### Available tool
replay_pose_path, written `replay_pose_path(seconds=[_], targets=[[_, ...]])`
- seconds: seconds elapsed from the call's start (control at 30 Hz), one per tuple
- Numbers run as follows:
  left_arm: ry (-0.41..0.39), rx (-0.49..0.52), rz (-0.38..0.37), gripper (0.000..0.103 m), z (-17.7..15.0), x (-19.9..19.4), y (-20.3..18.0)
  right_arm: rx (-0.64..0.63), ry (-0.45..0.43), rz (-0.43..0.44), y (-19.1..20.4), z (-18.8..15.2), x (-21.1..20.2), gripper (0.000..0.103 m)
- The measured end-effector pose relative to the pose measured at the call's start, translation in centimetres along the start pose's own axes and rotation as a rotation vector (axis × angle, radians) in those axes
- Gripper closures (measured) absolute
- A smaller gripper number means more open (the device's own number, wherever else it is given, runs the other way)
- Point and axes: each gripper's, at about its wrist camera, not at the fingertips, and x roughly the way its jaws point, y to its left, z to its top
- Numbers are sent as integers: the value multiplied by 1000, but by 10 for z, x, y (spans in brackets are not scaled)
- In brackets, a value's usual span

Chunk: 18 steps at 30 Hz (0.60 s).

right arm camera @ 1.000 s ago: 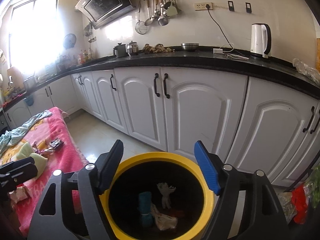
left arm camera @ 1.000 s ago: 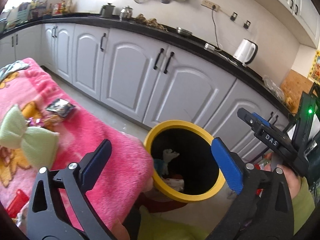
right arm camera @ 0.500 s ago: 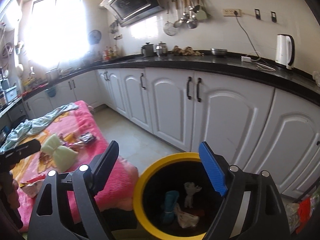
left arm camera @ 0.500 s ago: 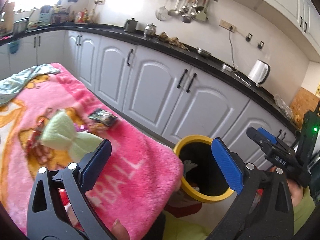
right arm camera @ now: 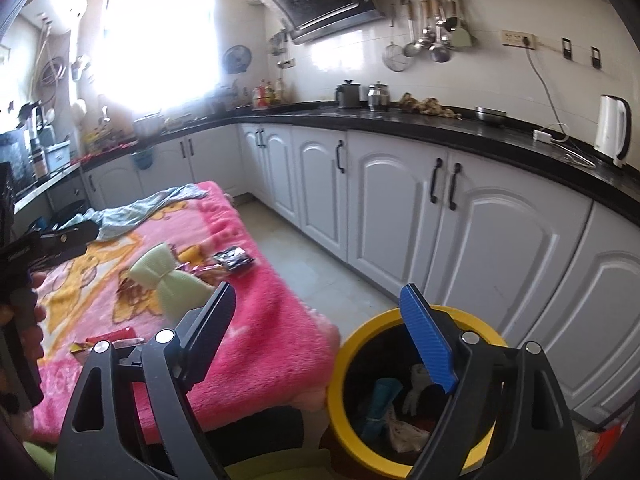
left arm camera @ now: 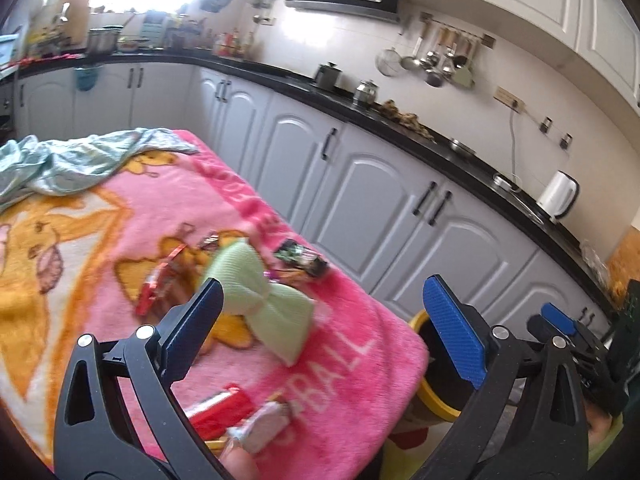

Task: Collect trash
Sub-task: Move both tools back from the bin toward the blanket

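Observation:
A yellow-rimmed black bin [right arm camera: 416, 396] stands on the floor right of the pink blanket [right arm camera: 256, 320] and holds several scraps. On the blanket lie a dark foil wrapper [left arm camera: 301, 259], a red wrapper [left arm camera: 224, 406], a silver wrapper [left arm camera: 266, 426], small red wrappers [left arm camera: 154, 286] and a pale green bow [left arm camera: 264, 300]. My left gripper [left arm camera: 324, 330] is open and empty above the blanket's near part. My right gripper [right arm camera: 320, 338] is open and empty, over the gap between blanket edge and bin. The bin rim also shows in the left wrist view [left arm camera: 418, 318].
White kitchen cabinets [right arm camera: 404, 216] with a black counter run along the far side. A crumpled green-grey cloth [left arm camera: 72, 160] lies at the blanket's far end. A kettle [right arm camera: 612, 130] stands on the counter. Tiled floor [right arm camera: 304, 260] lies between blanket and cabinets.
Both grippers have swung left, away from over the bin toward the blanket. The bin has slid to the right in both views. Both stay open and empty.

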Motion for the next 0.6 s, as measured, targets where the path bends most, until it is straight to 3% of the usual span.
replay_pose_path(seconds=[0.47,0.6], targets=[[-25,-107,97,11,5,-13,70,-89,39,134,64,4,21,15],[-27,-103,126,11,5,-14,80,-121,40,165,83,4,27,9]])
